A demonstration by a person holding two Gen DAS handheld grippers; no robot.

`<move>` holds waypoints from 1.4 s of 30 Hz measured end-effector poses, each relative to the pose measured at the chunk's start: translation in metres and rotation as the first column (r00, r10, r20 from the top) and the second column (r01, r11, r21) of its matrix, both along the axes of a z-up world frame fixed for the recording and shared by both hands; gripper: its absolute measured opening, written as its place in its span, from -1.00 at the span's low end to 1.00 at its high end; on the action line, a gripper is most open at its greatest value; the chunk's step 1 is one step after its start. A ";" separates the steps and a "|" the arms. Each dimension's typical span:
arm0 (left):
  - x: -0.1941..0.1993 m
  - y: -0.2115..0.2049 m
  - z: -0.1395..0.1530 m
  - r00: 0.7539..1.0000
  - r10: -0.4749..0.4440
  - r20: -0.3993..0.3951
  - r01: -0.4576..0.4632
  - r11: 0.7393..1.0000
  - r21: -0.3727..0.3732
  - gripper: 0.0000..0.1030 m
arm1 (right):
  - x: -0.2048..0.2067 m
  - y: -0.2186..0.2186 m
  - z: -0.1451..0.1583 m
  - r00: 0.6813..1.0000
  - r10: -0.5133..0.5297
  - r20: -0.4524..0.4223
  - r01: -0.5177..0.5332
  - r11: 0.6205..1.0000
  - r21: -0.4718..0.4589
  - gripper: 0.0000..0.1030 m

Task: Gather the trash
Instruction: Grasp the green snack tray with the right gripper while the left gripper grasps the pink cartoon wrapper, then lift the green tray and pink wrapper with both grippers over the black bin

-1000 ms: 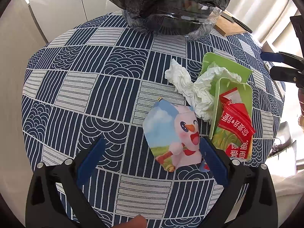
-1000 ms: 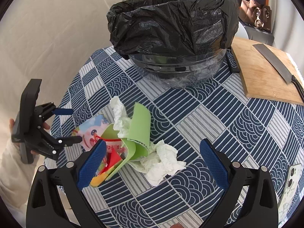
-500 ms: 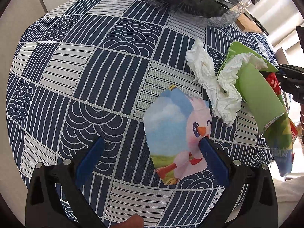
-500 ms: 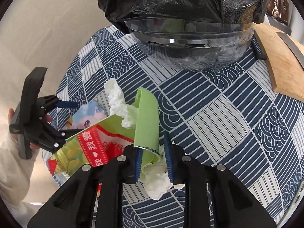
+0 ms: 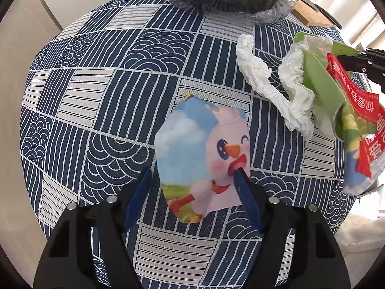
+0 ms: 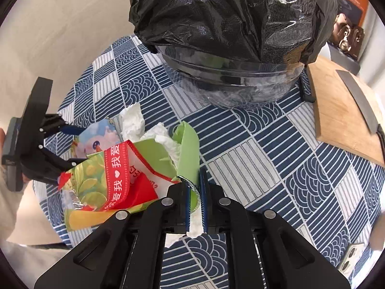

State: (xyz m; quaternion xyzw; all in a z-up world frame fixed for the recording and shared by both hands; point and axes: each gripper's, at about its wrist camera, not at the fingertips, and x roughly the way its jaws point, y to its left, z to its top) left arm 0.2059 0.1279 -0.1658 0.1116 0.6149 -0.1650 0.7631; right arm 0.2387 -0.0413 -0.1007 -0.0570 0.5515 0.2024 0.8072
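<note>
While the right gripper [image 6: 195, 192] clamps the green wrapper [image 6: 189, 149], the left gripper [image 5: 192, 187] is closing – cartoon card [image 5: 202, 154] between its jaws.

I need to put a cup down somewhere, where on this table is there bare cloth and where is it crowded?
Bare tablecloth lies between the bin, the cutting board and the right gripper. More lies left of the cartoon wrapper. It is crowded around that wrapper, the tissue and the green packet, where the left gripper is closing.
</note>
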 end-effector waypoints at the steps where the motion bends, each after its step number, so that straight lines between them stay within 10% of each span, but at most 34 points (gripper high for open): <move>1: -0.001 0.000 0.001 1.000 -0.002 -0.002 0.002 1.000 -0.008 -0.06 | -0.001 -0.001 0.005 1.000 0.002 0.018 -0.001 1.000 -0.013 -0.88; 15: -0.030 0.023 0.032 0.994 -0.027 0.103 0.028 1.000 -0.006 -0.68 | -0.037 -0.025 0.068 0.979 -0.031 0.201 0.065 0.984 -0.168 -0.95; 29: -0.057 0.045 0.060 0.977 -0.061 0.204 0.069 0.997 -0.034 -0.92 | -0.071 -0.048 0.077 0.965 -0.237 0.113 0.219 0.963 0.154 -0.95; 42: -0.079 0.057 0.077 0.955 -0.029 0.296 0.017 0.999 0.043 -0.92 | -0.090 -0.039 0.088 0.958 -0.256 0.126 0.217 0.941 0.258 -0.95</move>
